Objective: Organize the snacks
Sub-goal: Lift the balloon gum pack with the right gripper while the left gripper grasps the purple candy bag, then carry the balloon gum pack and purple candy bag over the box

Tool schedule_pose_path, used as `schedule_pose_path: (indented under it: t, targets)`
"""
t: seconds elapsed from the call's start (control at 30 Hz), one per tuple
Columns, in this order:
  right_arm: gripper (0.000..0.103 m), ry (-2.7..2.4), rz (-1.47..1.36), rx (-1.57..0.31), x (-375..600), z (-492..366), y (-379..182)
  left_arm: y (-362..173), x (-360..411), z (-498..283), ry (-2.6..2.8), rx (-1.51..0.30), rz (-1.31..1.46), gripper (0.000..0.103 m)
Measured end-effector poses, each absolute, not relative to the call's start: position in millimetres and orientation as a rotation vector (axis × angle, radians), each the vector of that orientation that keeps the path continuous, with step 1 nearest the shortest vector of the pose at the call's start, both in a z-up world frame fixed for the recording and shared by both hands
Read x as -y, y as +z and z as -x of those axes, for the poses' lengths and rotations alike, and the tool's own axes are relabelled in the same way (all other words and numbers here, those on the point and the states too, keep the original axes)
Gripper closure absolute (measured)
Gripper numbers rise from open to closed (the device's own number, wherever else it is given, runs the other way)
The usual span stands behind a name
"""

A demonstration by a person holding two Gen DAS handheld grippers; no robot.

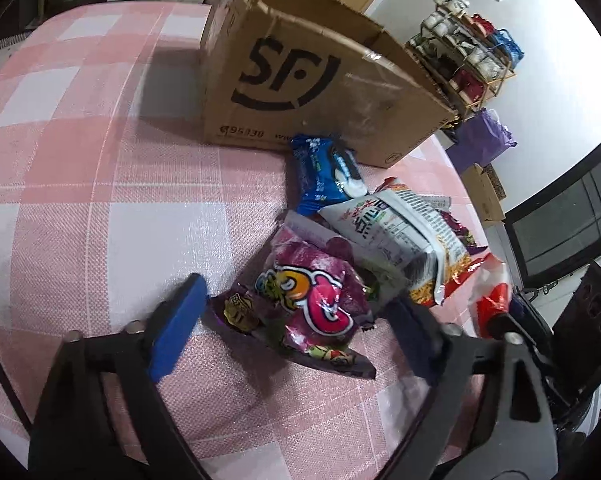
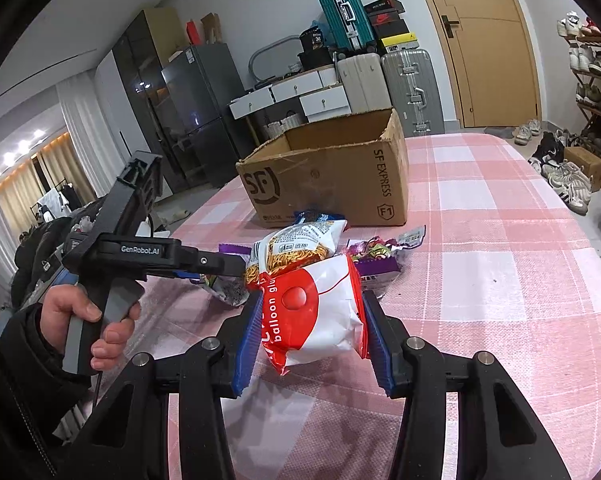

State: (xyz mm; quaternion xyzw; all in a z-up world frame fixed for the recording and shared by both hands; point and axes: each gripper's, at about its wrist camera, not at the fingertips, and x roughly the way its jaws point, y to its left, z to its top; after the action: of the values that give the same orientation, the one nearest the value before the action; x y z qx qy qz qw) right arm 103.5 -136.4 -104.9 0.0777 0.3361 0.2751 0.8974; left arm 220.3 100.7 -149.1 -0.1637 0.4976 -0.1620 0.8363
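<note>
A heap of snack bags lies on the pink checked table (image 1: 100,200) in front of an open SF cardboard box (image 1: 300,80) (image 2: 332,184). My left gripper (image 1: 296,292) reaches down around a purple snack bag (image 1: 312,300); its left pad stands clear of the bag, so the jaws are open. A blue cookie pack (image 1: 324,176) and a white noodle-snack bag (image 1: 392,232) (image 2: 300,244) lie behind it. My right gripper (image 2: 311,296) is shut on a red and white bag (image 2: 316,312) (image 1: 488,292) at the heap's near side. In the right wrist view a hand (image 2: 80,312) holds the left gripper (image 2: 228,270).
More purple wrappers (image 2: 376,260) lie right of the heap. Beyond the table are suitcases (image 2: 408,88), white drawers (image 2: 300,92), a dark fridge (image 2: 196,112) and a shoe rack (image 2: 592,80) (image 1: 468,52). A purple bag (image 1: 480,140) and small boxes are on the floor past the table edge.
</note>
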Motion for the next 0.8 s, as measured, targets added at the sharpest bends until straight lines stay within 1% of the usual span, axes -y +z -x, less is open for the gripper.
schedule_pose_path:
  t: [0.03, 0.1, 0.23, 0.4, 0.5, 0.8]
  targets:
    - [0.055, 0.569, -0.159, -0.699, 136, -104, -105, -148, -100, -220, -0.345, -1.046, 0.342, 0.033]
    - [0.055, 0.574, -0.152, -0.7, 134, -104, -104, -145, -99, -217, -0.365, -1.029, 0.336, 0.051]
    - [0.055, 0.574, -0.145, -0.704, 131, -104, -104, -145, -94, -212, -0.354, -1.021, 0.315, 0.055]
    - [0.055, 0.575, -0.135, -0.707, 127, -105, -104, -141, -94, -200, -0.357, -1.011, 0.297, 0.057]
    - [0.055, 0.578, -0.131, -0.701, 125, -105, -101, -137, -96, -181, -0.357, -0.999, 0.288, 0.063]
    - [0.055, 0.586, -0.117, -0.661, 122, -95, -86, -127, -105, -157, -0.358, -0.968, 0.292, 0.064]
